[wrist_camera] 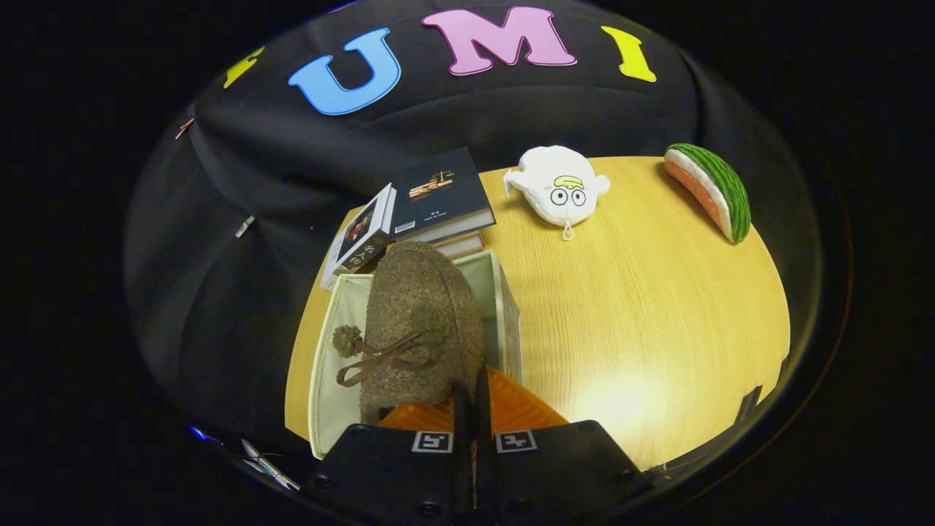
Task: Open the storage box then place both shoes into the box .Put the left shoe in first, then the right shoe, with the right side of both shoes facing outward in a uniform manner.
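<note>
1. Orange fingers [504, 402] of the claw [467, 409] stand nearly together, pinching the rear edge of a fuzzy brown shoe [420, 321]; only a thin dark gap shows between them.
2. That shoe points away from the claw, toe toward the books, with a brown bow [383, 358] and a pompom [347, 340] on top.
3. It hangs over the open storage box [321, 380], a pale fabric box with white inner walls, standing on the surface just ahead of the fingers.
4. Square black-and-white markers [432, 441] sit on the claw's black body.
5. Stacked books [438, 193] lie just beyond the box; their cover print is too small to read.
6. Farther out on the yellow wood-grain surface [643, 307] rest a white plush toy [559, 186] with round eyes and a watermelon-slice cushion [712, 190], well apart.
7. Black cloth hangs behind the surface.
</note>
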{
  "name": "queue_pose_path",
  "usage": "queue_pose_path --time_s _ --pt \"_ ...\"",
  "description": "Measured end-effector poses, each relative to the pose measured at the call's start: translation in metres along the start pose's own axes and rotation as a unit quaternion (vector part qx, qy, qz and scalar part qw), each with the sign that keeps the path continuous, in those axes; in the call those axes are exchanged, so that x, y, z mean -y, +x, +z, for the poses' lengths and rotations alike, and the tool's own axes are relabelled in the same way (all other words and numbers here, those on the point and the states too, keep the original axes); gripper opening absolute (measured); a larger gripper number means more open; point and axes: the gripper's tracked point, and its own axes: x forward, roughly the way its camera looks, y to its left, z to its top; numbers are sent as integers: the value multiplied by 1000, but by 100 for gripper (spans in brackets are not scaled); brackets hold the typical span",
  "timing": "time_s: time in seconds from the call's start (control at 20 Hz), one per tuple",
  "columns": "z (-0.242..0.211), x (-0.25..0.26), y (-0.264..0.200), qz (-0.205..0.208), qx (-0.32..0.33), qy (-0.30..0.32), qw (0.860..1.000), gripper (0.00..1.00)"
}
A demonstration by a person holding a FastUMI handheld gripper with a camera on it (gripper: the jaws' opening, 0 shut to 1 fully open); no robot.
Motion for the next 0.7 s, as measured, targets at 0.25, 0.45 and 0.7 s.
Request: queue_pose_path --time_s 0.25,0.45,0.7 --pt "-6 -27 -9 37 3 -40 998 35" --pt "20 -28 -37 24 68 -94 993 98" --pt "71 -6 -93 3 181 -144 973 99"
